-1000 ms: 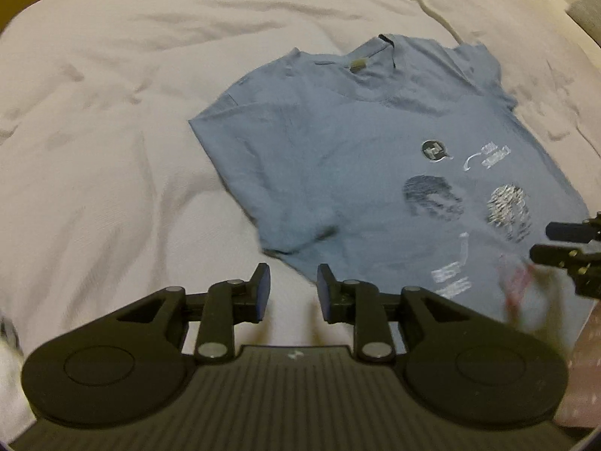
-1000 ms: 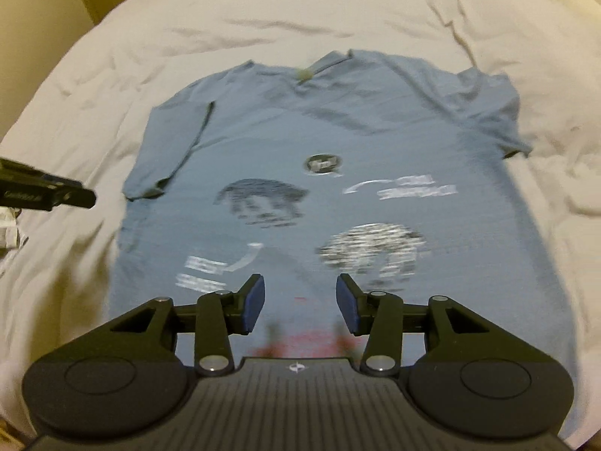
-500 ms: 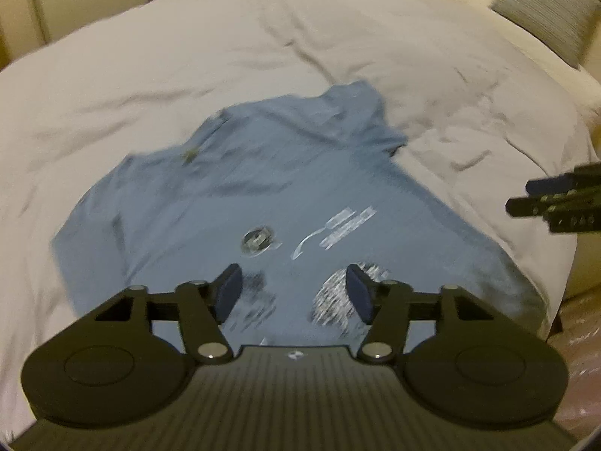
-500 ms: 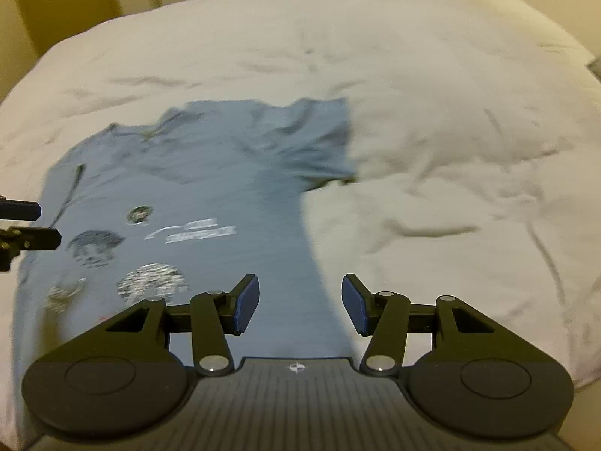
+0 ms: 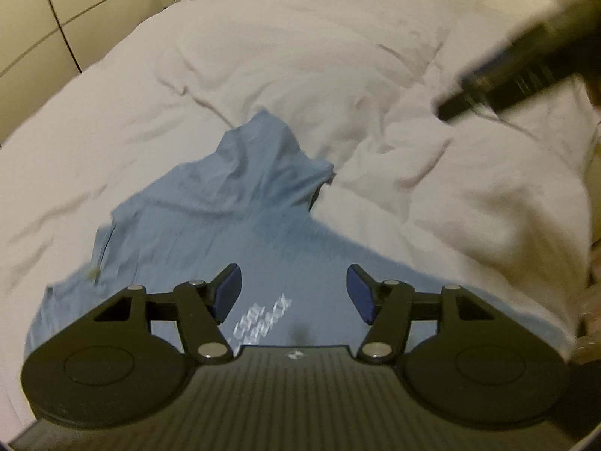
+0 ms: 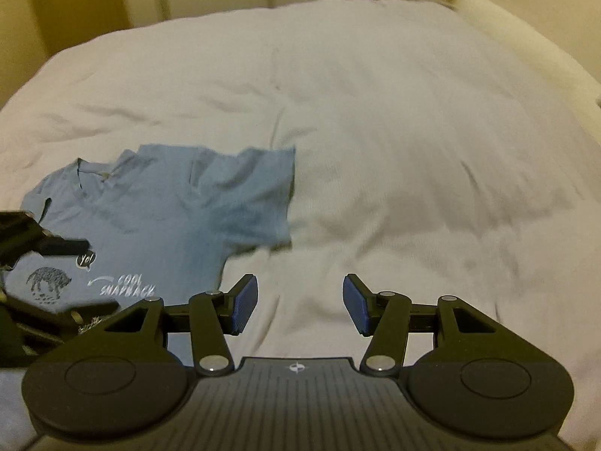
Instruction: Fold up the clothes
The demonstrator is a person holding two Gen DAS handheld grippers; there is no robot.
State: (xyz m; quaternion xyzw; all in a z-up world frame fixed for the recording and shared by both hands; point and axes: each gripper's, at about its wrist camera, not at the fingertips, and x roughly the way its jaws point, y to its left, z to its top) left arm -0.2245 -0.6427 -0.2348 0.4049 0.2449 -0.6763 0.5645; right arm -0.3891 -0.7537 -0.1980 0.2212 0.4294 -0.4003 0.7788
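Both grippers hang empty with jaws spread. Left gripper (image 5: 293, 293) hovers above the shirt's (image 5: 225, 225) printed chest, nothing between its blue pads (image 5: 227, 293). Right gripper (image 6: 300, 302) is off the shirt's (image 6: 169, 210) side edge, over bare duvet (image 6: 413, 150), its jaws equally wide. The shirt lies face up and spread flat near the bed's front edge, collar (image 6: 92, 171) away from the person, so each sleeve and side seam can be reached for a fold. One sleeve (image 6: 259, 188) points toward the bed's middle, rumpled at its hem. I judge the open jaws are readied to pinch that sleeve or shoulder; no fold is made yet.
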